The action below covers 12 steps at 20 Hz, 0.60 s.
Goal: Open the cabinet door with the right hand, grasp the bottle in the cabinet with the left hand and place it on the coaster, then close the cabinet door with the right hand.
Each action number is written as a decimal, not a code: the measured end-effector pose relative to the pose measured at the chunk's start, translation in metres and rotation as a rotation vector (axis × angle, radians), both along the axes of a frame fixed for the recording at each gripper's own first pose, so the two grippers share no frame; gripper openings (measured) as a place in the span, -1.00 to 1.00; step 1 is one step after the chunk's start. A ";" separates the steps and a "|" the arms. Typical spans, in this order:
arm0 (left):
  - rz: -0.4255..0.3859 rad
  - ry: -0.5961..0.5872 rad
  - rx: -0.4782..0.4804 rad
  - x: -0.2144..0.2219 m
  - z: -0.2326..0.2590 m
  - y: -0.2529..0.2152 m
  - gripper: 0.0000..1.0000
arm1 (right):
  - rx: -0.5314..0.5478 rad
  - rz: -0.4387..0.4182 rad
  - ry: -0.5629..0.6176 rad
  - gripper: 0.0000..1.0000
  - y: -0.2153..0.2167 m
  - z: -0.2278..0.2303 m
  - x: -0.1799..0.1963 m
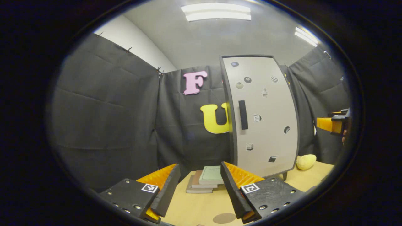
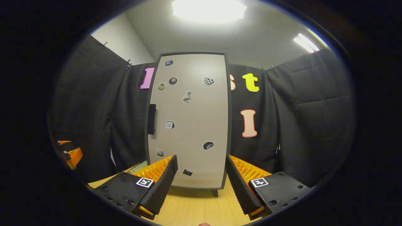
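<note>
The right gripper (image 2: pixel 199 175) is spread wide with nothing between its fingers, held back from the cabinet (image 2: pixel 188 119) and facing its door squarely. The left gripper (image 1: pixel 199 183) is likewise open and empty, above the table (image 1: pixel 201 207) to the cabinet's left.

The door is shut — its pale front, dotted with small stickers, fills the frame edge to edge, so the bottle is out of sight, presumably inside. The handle (image 2: pixel 152 119), a dark upright bar, sits along the door's left edge in the right gripper view; in the left gripper view the same bar (image 1: pixel 243 115) shows near the door's near edge. The coaster (image 1: pixel 224 218), a brown disc, lies on the table just below the left gripper's fingers. A stack of books (image 1: pixel 205 179) rests beyond it, beside the cabinet's foot, and a yellow lump (image 1: pixel 306 161) lies on the table on the cabinet's far side.

By my judgement this is the very start: the door has not been touched. The next move calls for the right gripper to go forward and leftward to the handle, set its fingers either side of the bar, close, and swing the door out — while the left waits clear of the door's arc.
</note>
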<state>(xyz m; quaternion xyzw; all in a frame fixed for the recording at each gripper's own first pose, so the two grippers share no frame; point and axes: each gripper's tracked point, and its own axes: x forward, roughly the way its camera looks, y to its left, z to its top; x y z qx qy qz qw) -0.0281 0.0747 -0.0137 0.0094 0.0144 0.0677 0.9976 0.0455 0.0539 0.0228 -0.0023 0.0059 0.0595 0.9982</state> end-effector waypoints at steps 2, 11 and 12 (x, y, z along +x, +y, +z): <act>0.037 0.001 0.011 -0.009 0.000 0.016 0.53 | 0.002 0.026 -0.009 0.92 0.013 0.008 0.012; 0.196 0.024 0.056 -0.047 -0.004 0.087 0.53 | 0.035 0.128 -0.021 0.92 0.079 0.045 0.076; 0.213 0.026 0.062 -0.053 -0.004 0.095 0.53 | 0.039 0.141 -0.021 0.92 0.088 0.048 0.081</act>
